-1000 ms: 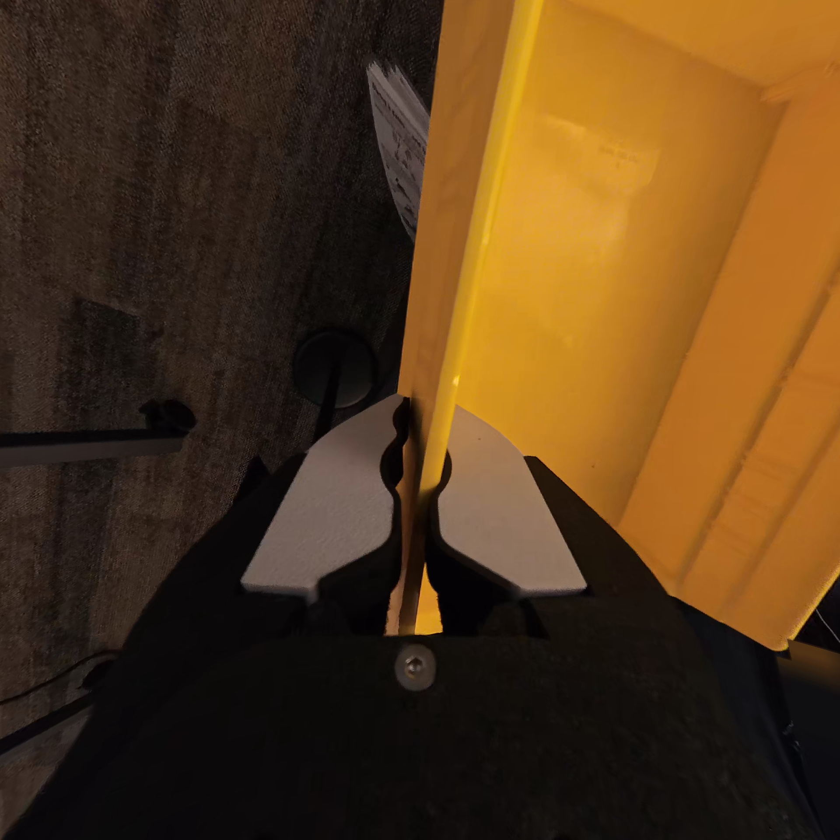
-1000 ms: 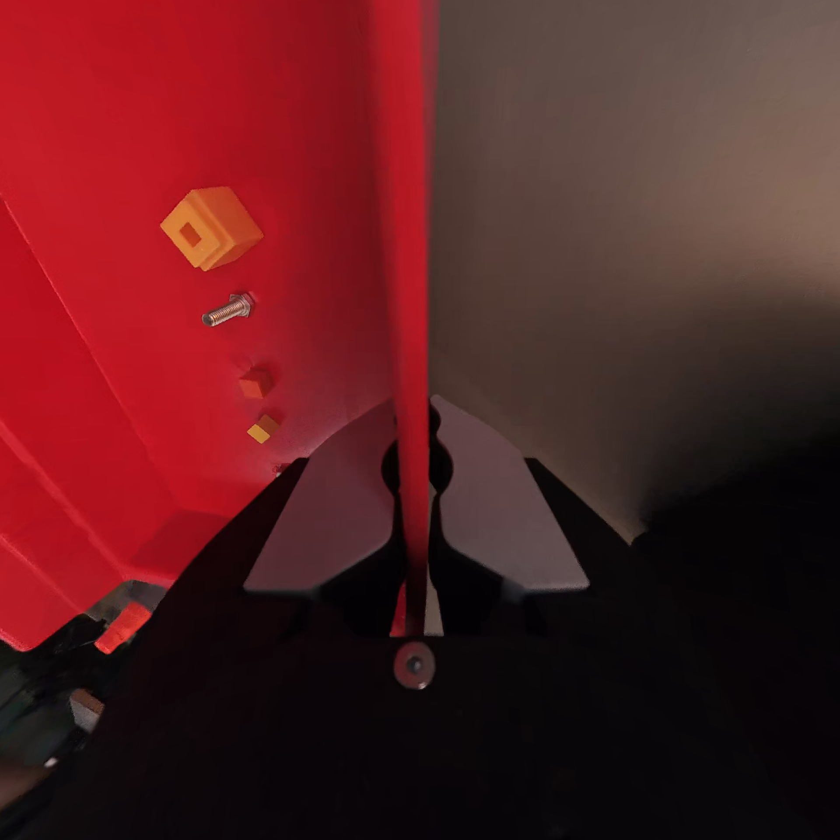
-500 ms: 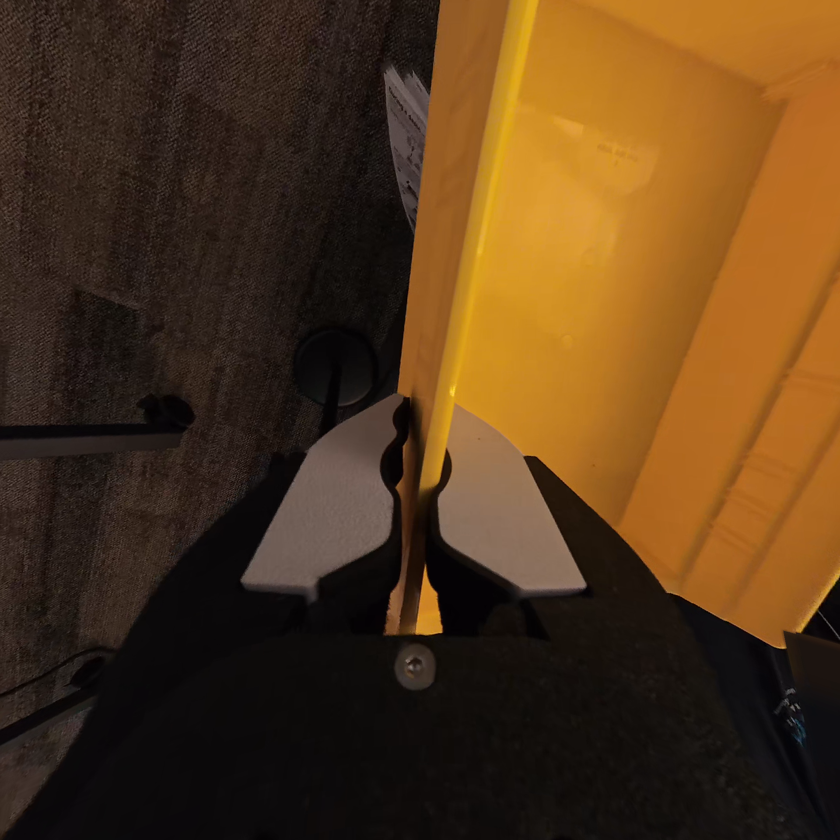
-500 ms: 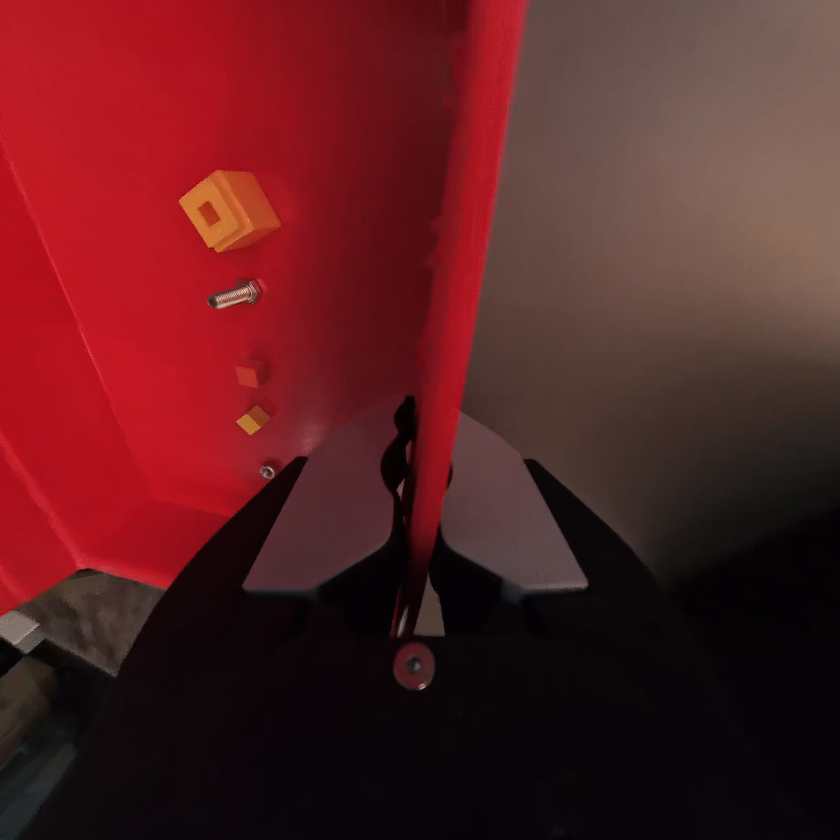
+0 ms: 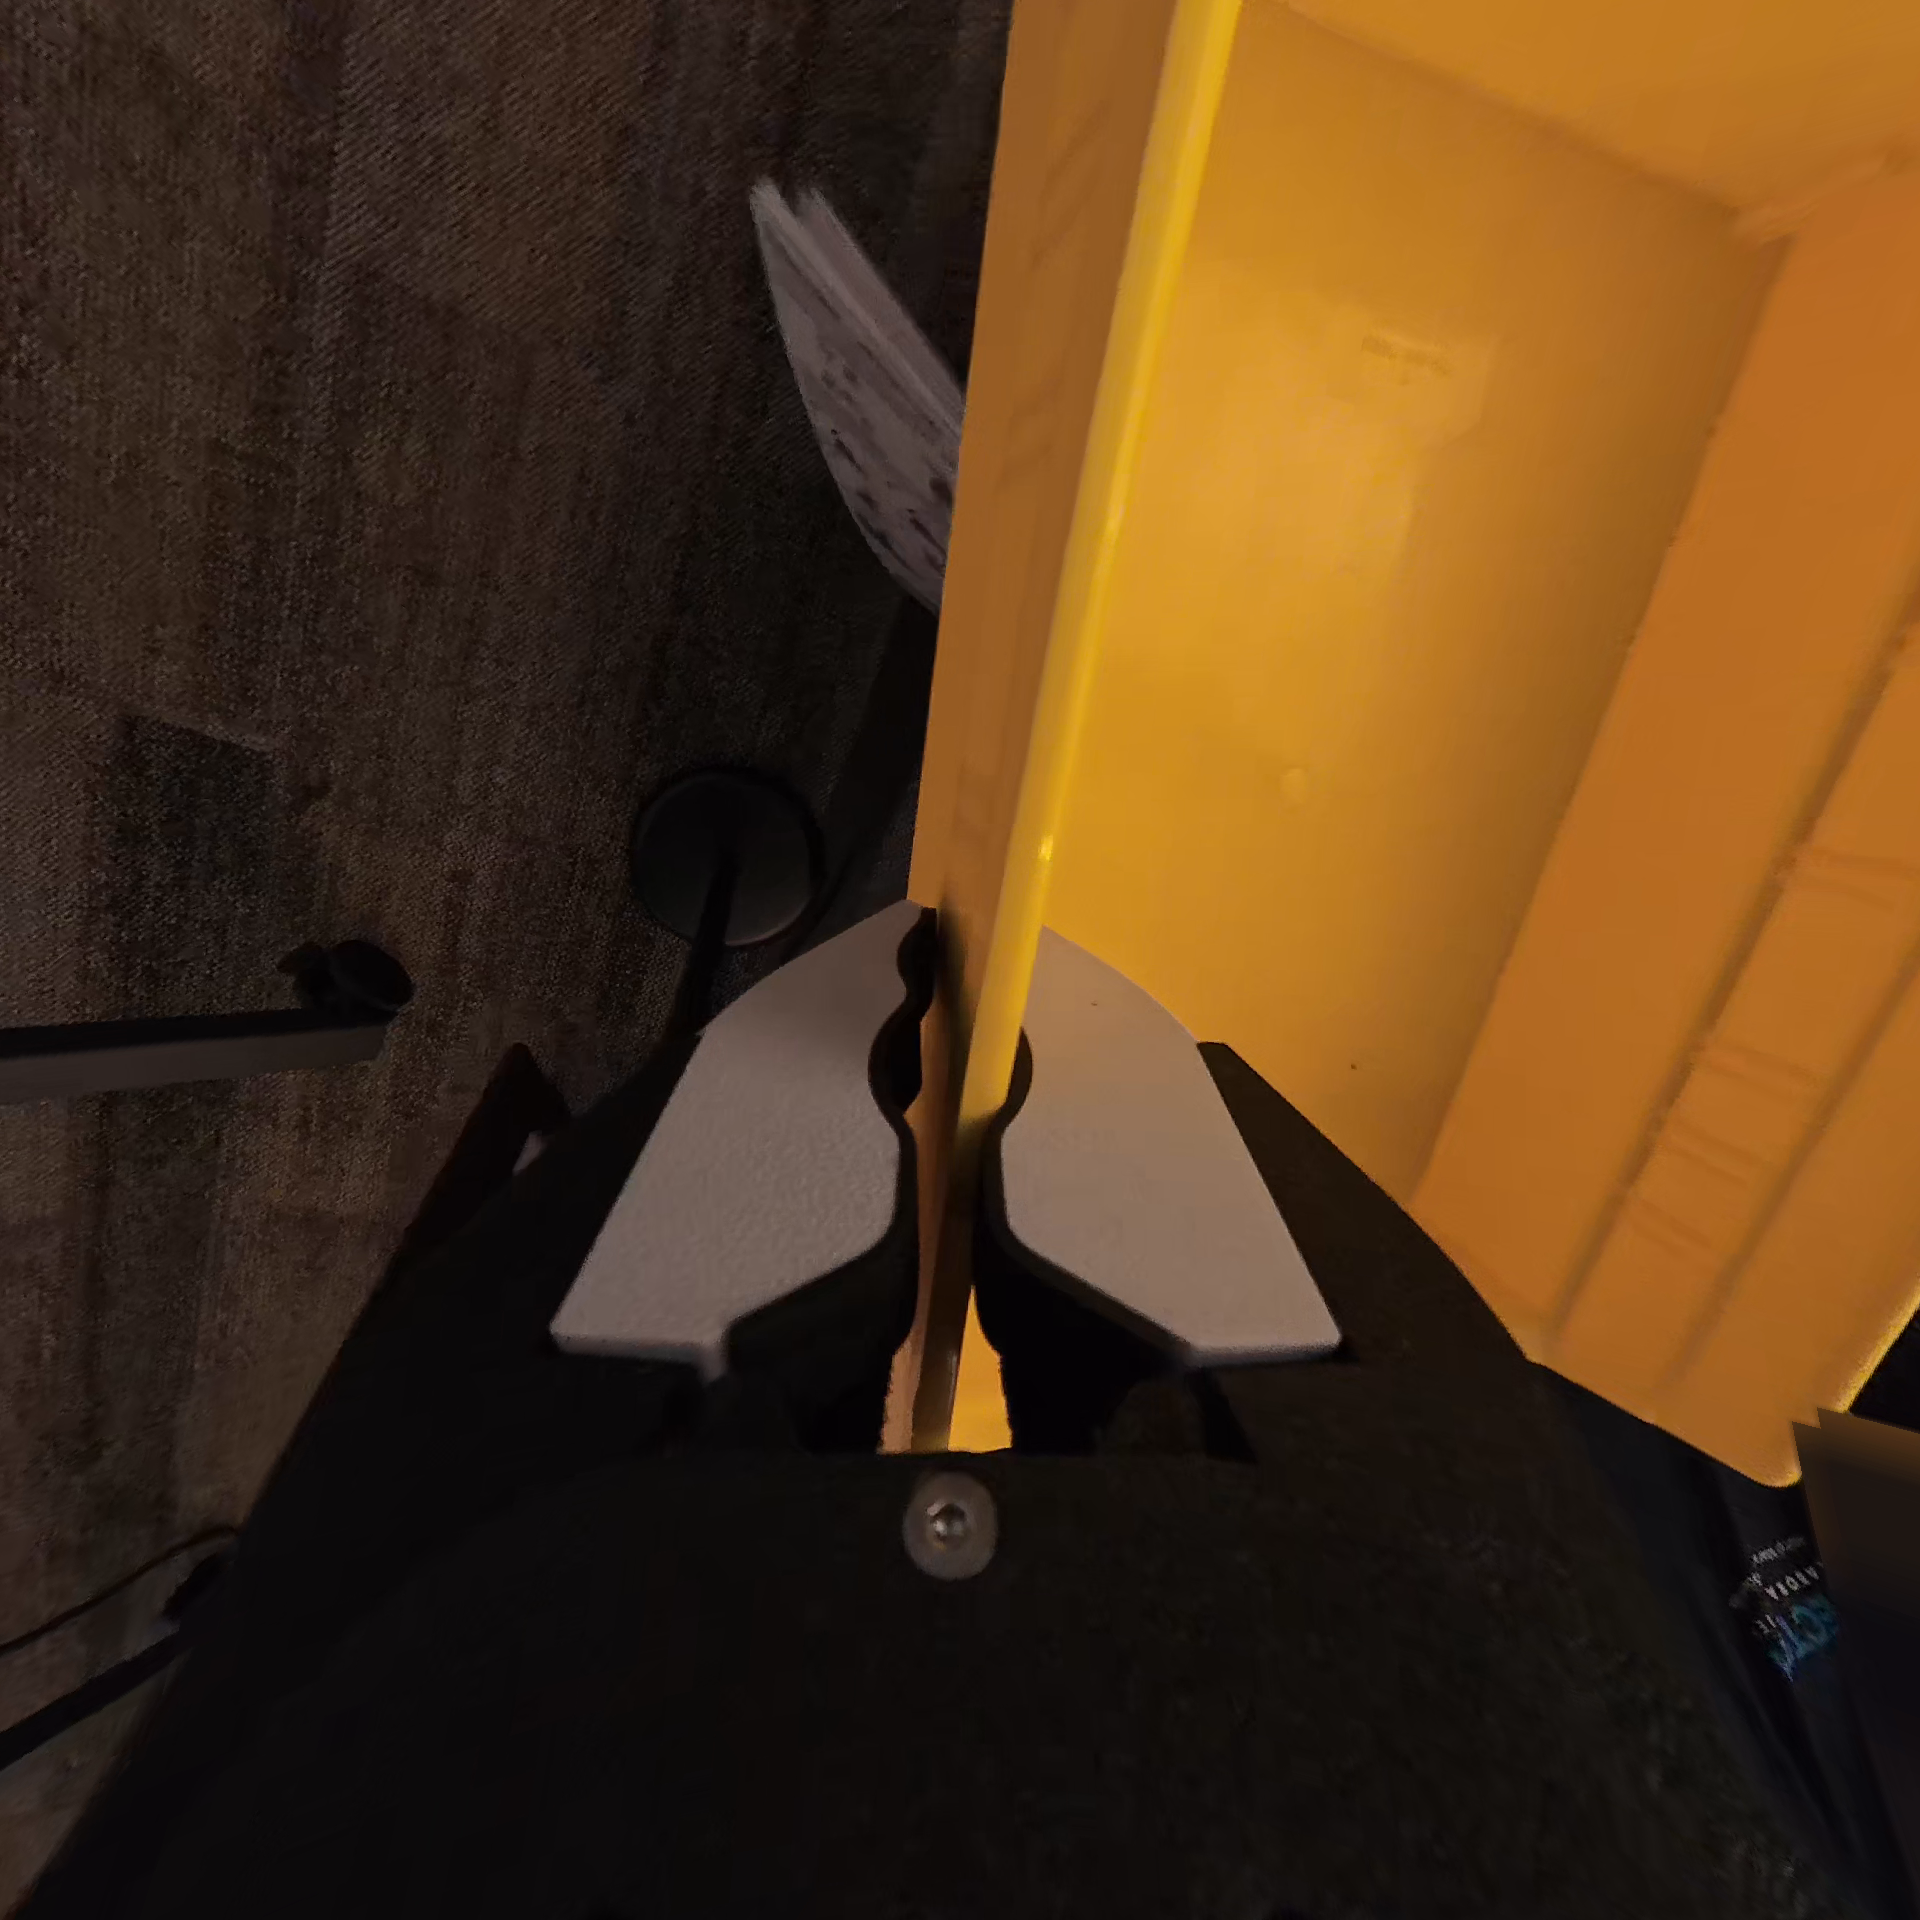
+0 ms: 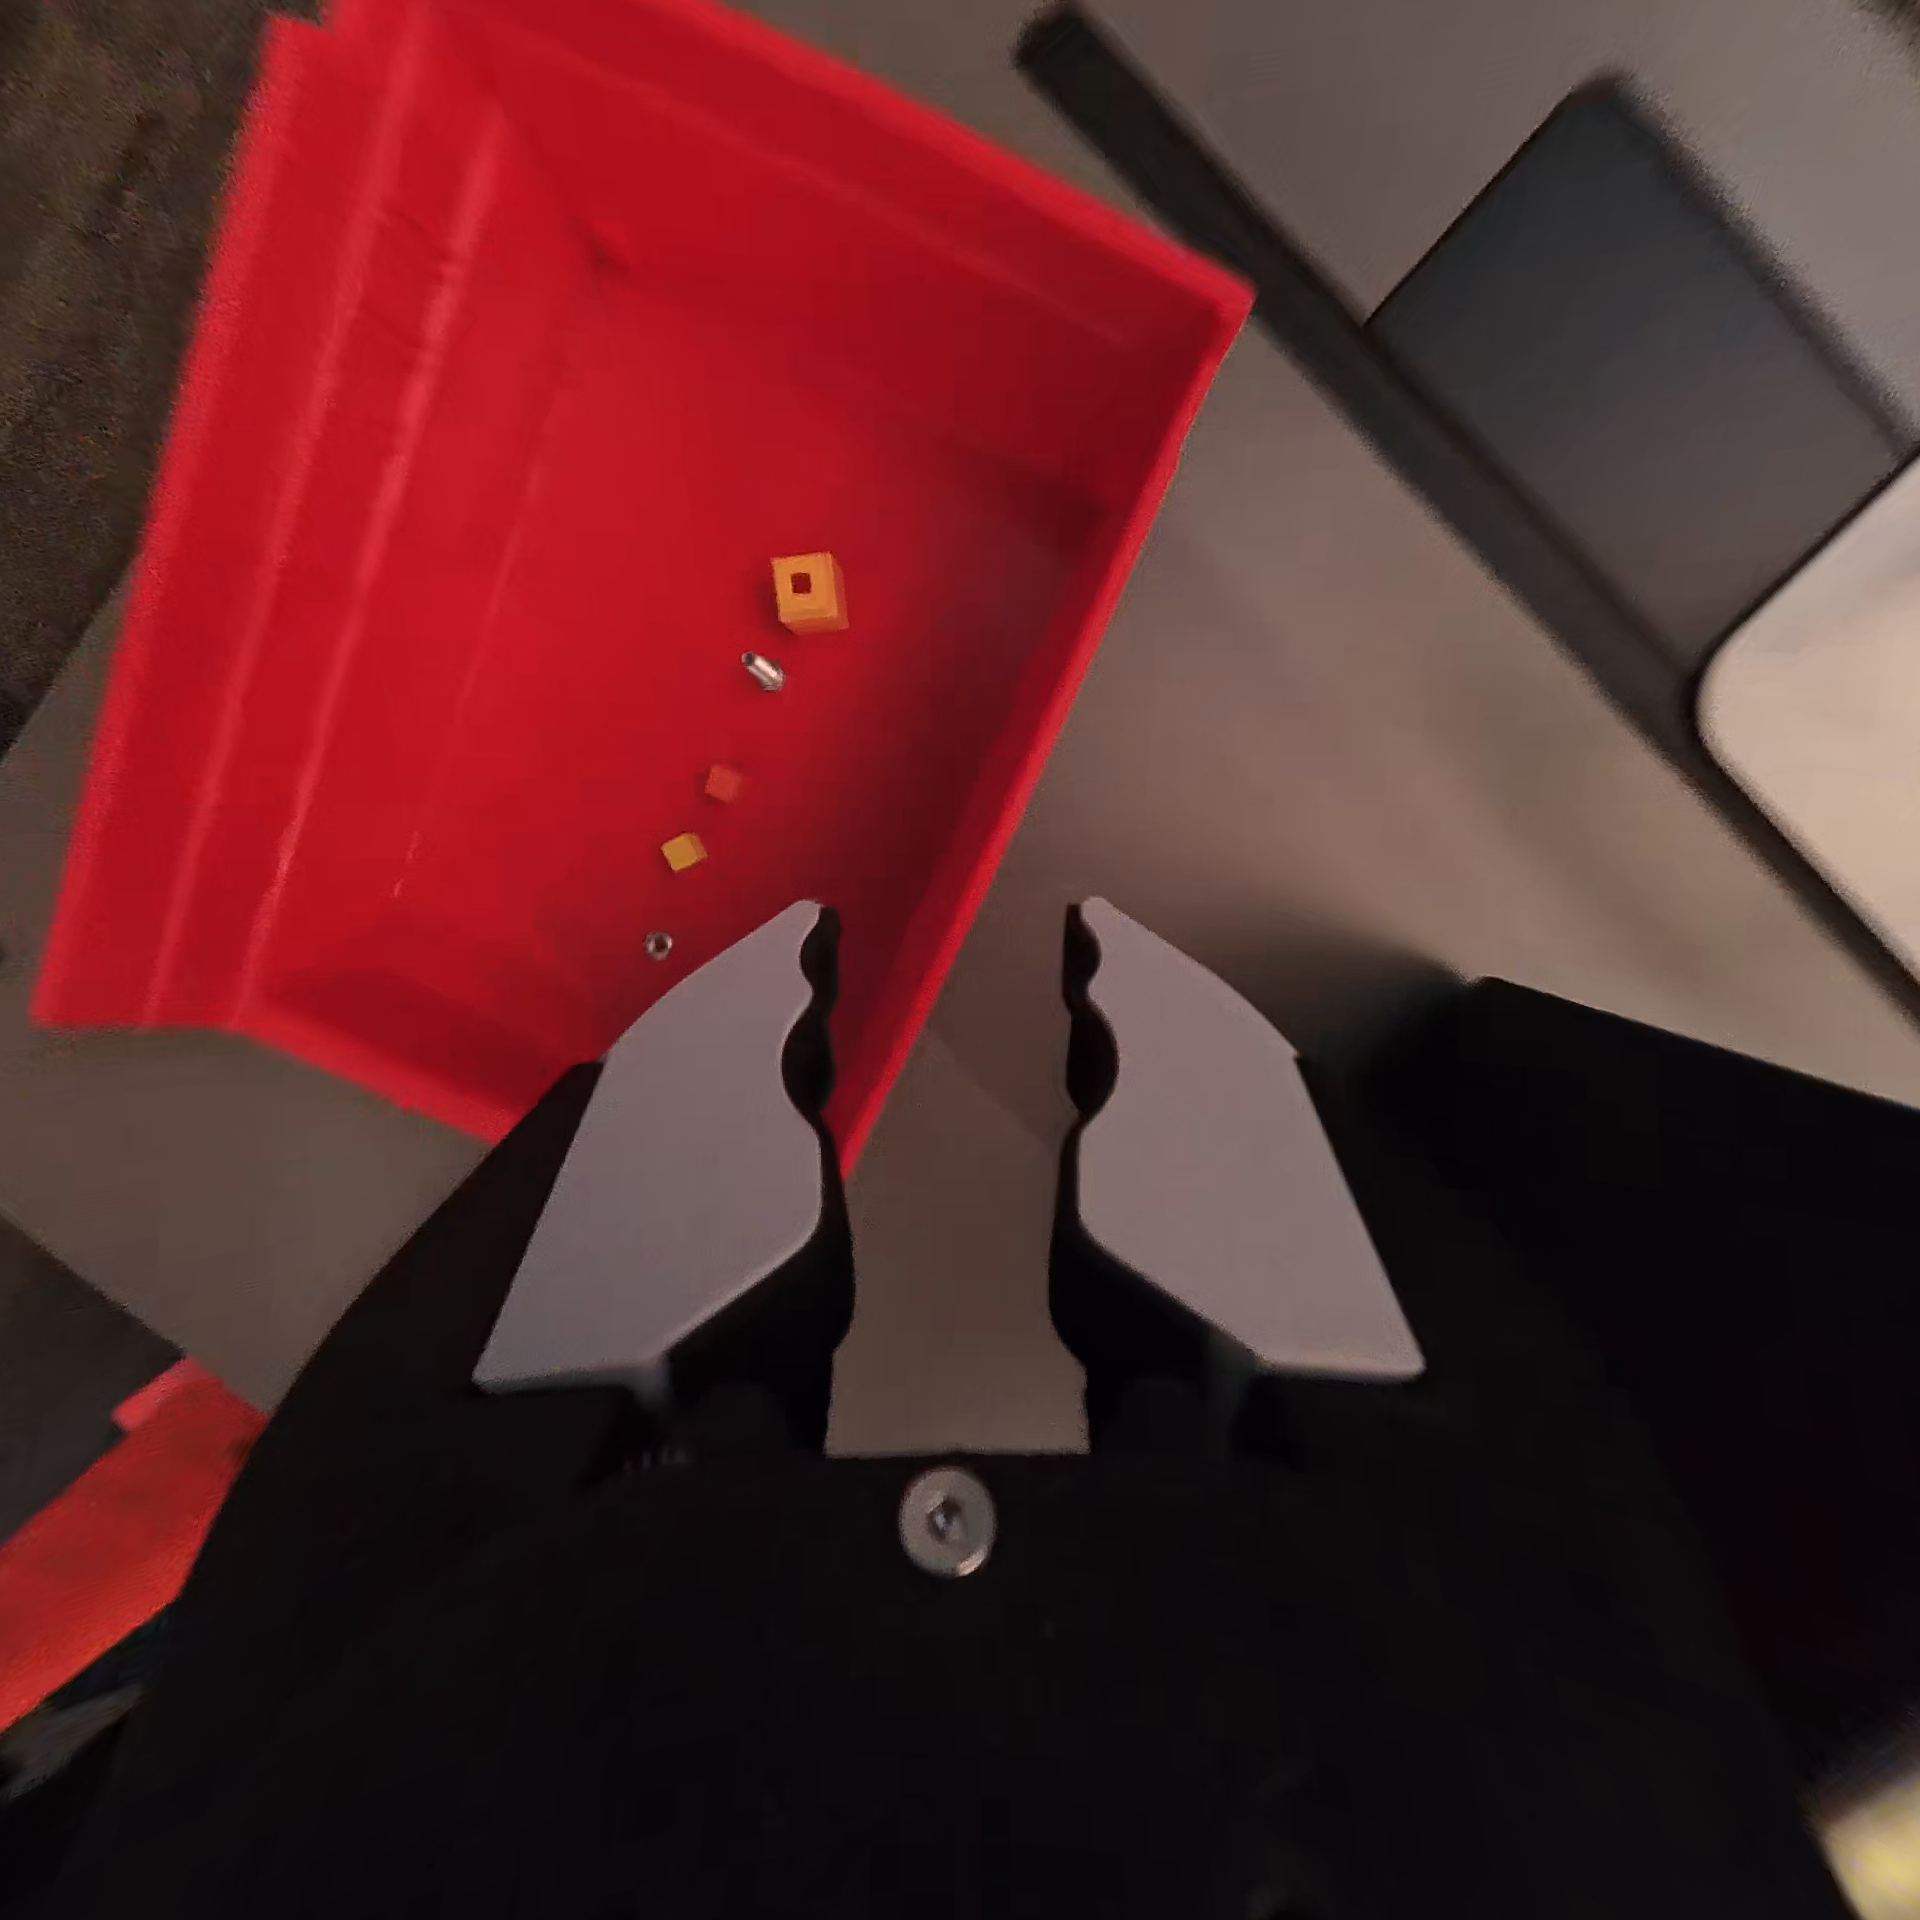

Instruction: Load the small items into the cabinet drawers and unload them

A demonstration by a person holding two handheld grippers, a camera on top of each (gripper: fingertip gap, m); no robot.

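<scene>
My left gripper (image 5: pixel 961 935) is shut on the side wall of a yellow drawer (image 5: pixel 1351 644) and holds it above the carpet; the drawer's inside looks empty. My right gripper (image 6: pixel 945 914) is open and empty, just above the near right wall of a red drawer (image 6: pixel 343 582) that rests on a grey table (image 6: pixel 1299 727). Inside the red drawer lie an orange cube with a square hole (image 6: pixel 808 590), a silver bolt (image 6: pixel 764 670), a small red cube (image 6: pixel 724 781), a small orange cube (image 6: pixel 683 852) and a small nut (image 6: pixel 658 943).
In the left wrist view, a white printed sheet (image 5: pixel 862 395), a round black foot (image 5: pixel 727 868) and a grey bar (image 5: pixel 187 1049) lie over brown carpet (image 5: pixel 364 468). In the right wrist view, a dark flat device (image 6: pixel 1621 364) and a white object (image 6: pixel 1829 727) sit on the table; another red piece (image 6: pixel 104 1527) shows lower left. Some 55 centimetres of space lies between my two pairs of fingers. Measured from the fingertips, the small red cube (image 6: pixel 724 781) is 15 centimetres or so from the right gripper and 50 centimetres from the left. The small nut (image 6: pixel 658 943) is about 20 centimetres from my right fingertips.
My right gripper has let go of the red drawer's wall, opened and pulled back; the red drawer now rests on the table. My left gripper still holds the yellow drawer.
</scene>
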